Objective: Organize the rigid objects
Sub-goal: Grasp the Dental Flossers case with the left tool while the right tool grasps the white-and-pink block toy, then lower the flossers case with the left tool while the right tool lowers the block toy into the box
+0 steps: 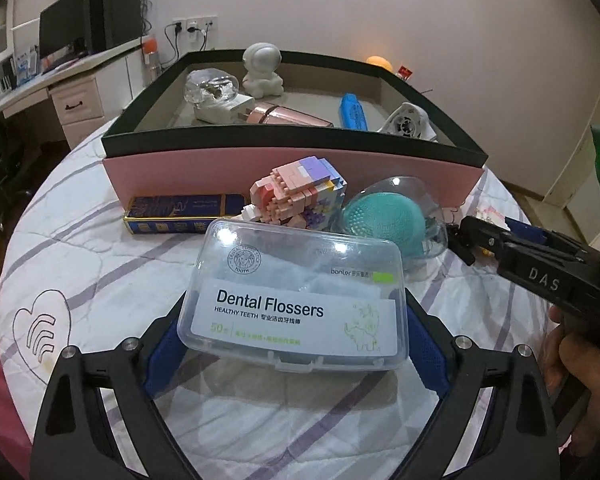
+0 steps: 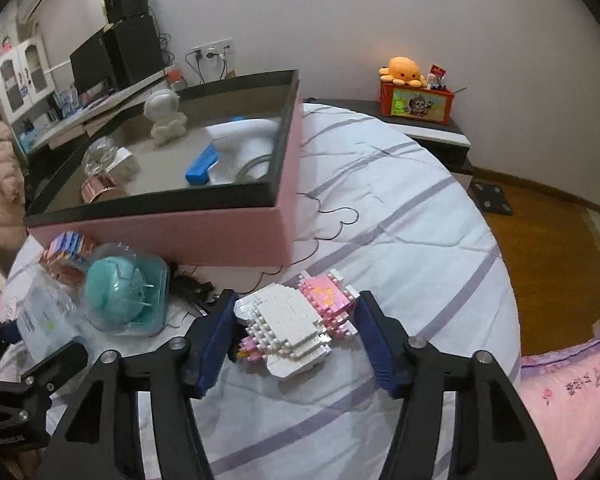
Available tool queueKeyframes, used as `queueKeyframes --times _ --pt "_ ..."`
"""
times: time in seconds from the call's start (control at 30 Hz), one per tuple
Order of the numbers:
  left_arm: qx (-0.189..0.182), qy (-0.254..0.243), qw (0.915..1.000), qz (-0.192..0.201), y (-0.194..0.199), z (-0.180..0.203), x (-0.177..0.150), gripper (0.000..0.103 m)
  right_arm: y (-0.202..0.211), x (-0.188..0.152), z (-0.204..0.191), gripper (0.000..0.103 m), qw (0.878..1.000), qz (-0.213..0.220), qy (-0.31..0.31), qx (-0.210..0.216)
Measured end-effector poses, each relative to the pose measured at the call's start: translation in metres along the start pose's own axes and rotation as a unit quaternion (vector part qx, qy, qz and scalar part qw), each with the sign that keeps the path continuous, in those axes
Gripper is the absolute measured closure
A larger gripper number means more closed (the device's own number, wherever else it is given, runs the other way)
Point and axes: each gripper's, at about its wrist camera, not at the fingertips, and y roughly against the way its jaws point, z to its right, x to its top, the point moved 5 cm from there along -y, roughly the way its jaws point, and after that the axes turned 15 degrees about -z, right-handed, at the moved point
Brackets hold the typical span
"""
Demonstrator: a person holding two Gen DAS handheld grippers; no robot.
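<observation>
Left wrist view: my left gripper (image 1: 294, 344) clamps the Dental Flossers box (image 1: 296, 298), raised above the quilt (image 1: 100, 264) before the pink storage box (image 1: 292, 182). Right wrist view: my right gripper (image 2: 296, 332) straddles the white-and-pink brick figure (image 2: 296, 326) on the quilt, fingers spread, neither pad visibly touching.
</observation>
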Motion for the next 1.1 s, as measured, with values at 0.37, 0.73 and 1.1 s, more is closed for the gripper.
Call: queueKeyframes --times 0.37,0.73,1.1 --pt "0.000 0.004 0.9996 0.029 0.025 -0.014 -0.011 0.008 0.036 -0.015 -0.013 0.042 0.999 0.038 0.001 0.020" --pt "0.016 0.010 0.9953 0.095 0.078 -0.041 0.015 0.008 0.086 0.009 -0.047 0.042 0.995 0.086 0.040 0.041" --pt "0.038 0.009 0.9889 0.143 0.100 -0.060 0.090 0.008 0.099 0.075 -0.080 0.042 0.990 0.112 0.072 0.055"
